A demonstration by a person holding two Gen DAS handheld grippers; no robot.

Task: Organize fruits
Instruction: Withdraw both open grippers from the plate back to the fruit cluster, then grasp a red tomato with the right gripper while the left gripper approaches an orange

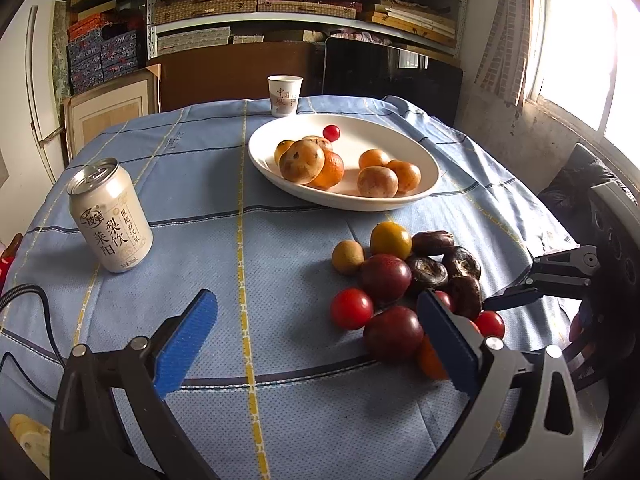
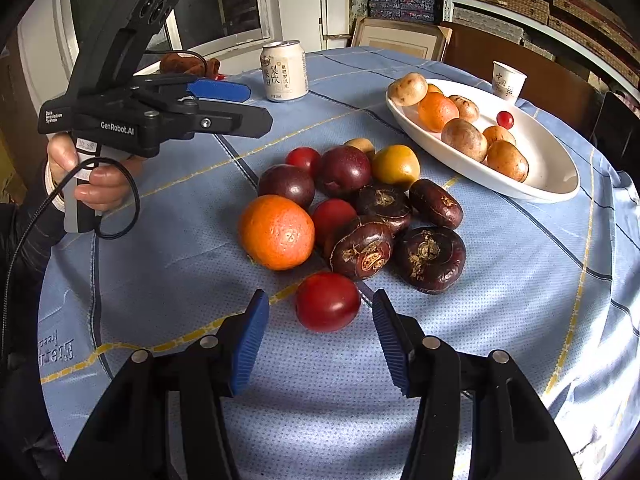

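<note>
The right tongs (image 2: 320, 332) stood apart astride a red tomato (image 2: 328, 301) at the pile's near edge, pads not touching, likely to lift it toward the dish (image 2: 560, 184); the left tongs (image 1: 316, 344) hung apart, empty.

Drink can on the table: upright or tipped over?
Upright. The drink can stands on its base on the blue tablecloth, top rim and pull tab facing up; the right wrist view agrees.

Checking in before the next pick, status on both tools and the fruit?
Right tool open, straddling red tomato, pads clear of it. Left tool open, empty. Orange and pile crowd behind; white dish partly filled.
</note>
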